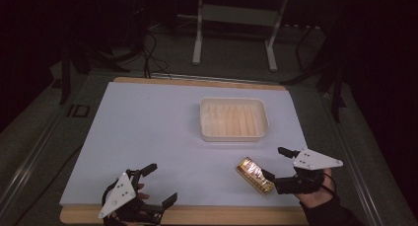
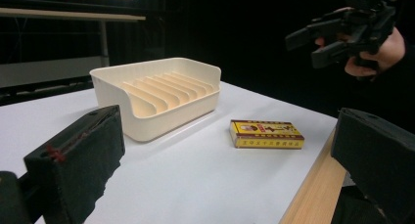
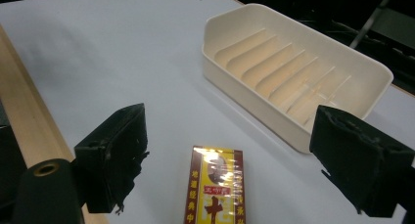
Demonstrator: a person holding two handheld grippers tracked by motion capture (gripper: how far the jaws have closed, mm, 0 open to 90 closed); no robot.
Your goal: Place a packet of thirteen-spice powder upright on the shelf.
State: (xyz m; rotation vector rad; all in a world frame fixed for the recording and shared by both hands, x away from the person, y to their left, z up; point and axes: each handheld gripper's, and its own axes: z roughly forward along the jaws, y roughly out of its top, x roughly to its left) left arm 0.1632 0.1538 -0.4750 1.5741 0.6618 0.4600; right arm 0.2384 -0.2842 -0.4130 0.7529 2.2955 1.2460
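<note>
Box (image 1: 254,174) lies flat on the bench (image 1: 148,137), near its front edge, just in front of the tray (image 1: 234,118) and not in it. Your right gripper (image 1: 273,164) has its fingers wide, straddling the box from above without gripping it. Left gripper (image 1: 160,184) sits idle at the front left, fingers wide, empty. Looks like an early stage: grasp not made, and placing the box into the ribbed tray is all left.
</note>
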